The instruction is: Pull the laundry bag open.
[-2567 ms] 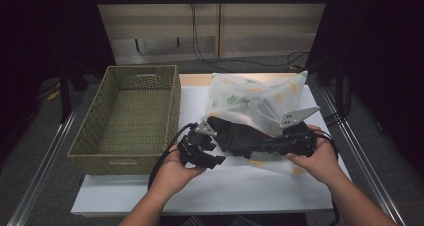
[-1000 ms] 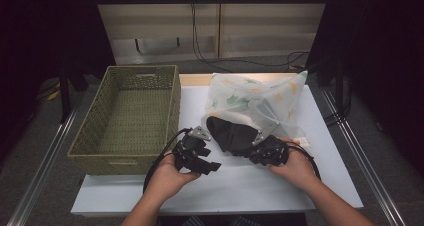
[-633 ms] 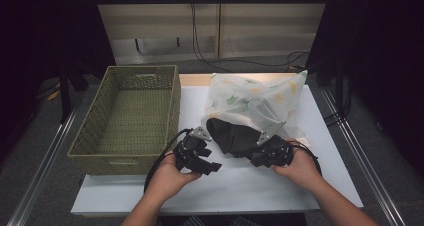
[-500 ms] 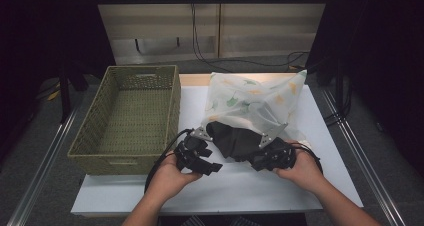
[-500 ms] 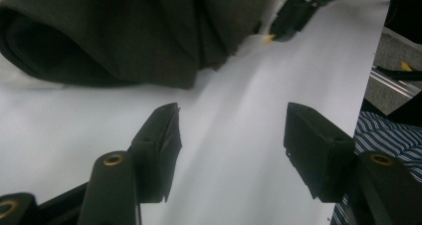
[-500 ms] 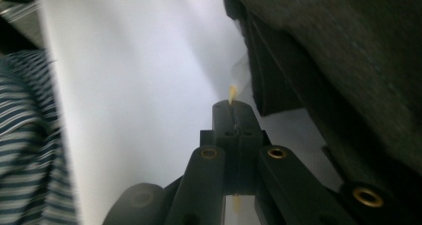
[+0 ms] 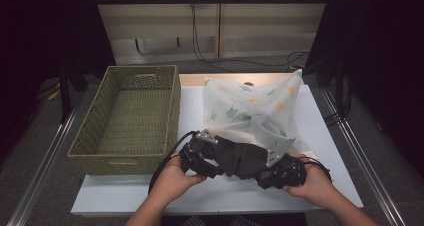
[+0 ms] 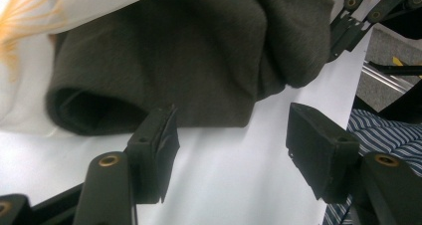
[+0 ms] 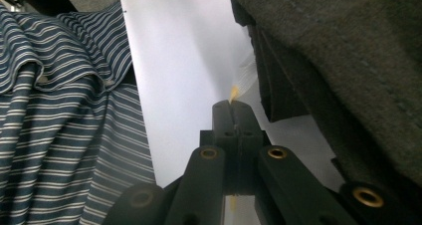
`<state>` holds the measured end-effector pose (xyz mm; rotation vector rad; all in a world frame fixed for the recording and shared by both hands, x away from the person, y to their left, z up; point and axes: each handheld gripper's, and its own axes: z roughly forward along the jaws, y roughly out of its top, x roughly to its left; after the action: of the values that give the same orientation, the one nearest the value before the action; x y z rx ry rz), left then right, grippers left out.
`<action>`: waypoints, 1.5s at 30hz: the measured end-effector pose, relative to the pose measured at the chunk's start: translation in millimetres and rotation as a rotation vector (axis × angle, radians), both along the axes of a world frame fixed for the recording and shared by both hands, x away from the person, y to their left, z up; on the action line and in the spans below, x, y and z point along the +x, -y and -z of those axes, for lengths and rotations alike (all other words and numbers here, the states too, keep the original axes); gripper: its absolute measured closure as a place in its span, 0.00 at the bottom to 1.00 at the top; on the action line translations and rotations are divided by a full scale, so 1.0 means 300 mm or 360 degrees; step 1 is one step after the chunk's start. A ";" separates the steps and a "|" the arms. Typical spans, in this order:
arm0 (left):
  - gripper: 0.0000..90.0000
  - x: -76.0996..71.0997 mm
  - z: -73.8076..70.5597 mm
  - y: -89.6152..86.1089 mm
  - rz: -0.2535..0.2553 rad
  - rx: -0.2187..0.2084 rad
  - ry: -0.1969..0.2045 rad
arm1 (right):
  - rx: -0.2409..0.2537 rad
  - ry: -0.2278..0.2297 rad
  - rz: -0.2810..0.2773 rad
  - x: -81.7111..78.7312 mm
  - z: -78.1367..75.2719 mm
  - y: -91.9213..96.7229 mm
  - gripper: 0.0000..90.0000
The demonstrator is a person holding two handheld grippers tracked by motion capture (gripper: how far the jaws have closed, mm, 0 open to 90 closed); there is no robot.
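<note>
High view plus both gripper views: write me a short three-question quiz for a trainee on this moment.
1. True or false: the olive woven rectangular basket holds the dark grey cloth garment.
2. The right gripper has its fingers: A) wide open; B) shut on the sheer white leaf-print fabric; C) shut on the basket's rim.
3. What lies on the white table under the near edge of the sheer fabric?

Key: 1 false, the basket is empty; 2 B; 3 the dark grey garment.

Dim room, lit surface
Overhead light brightens the white rectangular surface [image 7: 320, 136]; surroundings fall black; gripper views slightly soft close-up.
</note>
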<state>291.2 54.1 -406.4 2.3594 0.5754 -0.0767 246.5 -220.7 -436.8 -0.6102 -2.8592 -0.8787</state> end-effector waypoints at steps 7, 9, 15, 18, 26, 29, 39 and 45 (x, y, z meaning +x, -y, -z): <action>0.38 -0.002 -0.003 0.015 -0.0004 -0.0035 -0.0004 | 0.0003 0.0046 0.0042 -0.002 -0.005 0.001 0.95; 0.37 0.000 -0.002 0.013 -0.0012 -0.0043 -0.0007 | 0.0028 0.0068 0.0055 -0.003 -0.021 0.008 0.92; 0.37 -0.005 -0.003 0.029 0.0002 -0.0047 0.0006 | 0.0143 0.0128 0.0139 -0.006 -0.103 0.034 0.88; 0.37 -0.010 -0.004 0.045 0.0019 -0.0078 0.0004 | 0.0199 0.0162 0.0175 0.007 -0.141 0.045 0.88; 0.30 -0.005 0.003 0.074 0.0007 -0.0042 0.0007 | 0.0231 0.0282 0.0289 0.026 -0.222 0.062 0.81; 0.28 0.000 0.010 0.079 0.0000 -0.0047 -0.0004 | 0.0247 0.0327 0.0342 0.036 -0.237 0.068 0.77; 0.20 0.012 0.036 0.120 -0.0012 -0.0037 -0.0042 | 0.0220 0.0462 0.0514 0.096 -0.224 0.055 0.43; 0.19 0.017 0.055 0.175 0.0024 -0.0053 -0.0052 | 0.0084 0.0517 0.0534 0.120 -0.197 0.012 0.50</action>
<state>296.4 1.6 -423.0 2.3342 0.5675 -0.1310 282.4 -224.4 -377.6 -1.0529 -3.0515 -1.1965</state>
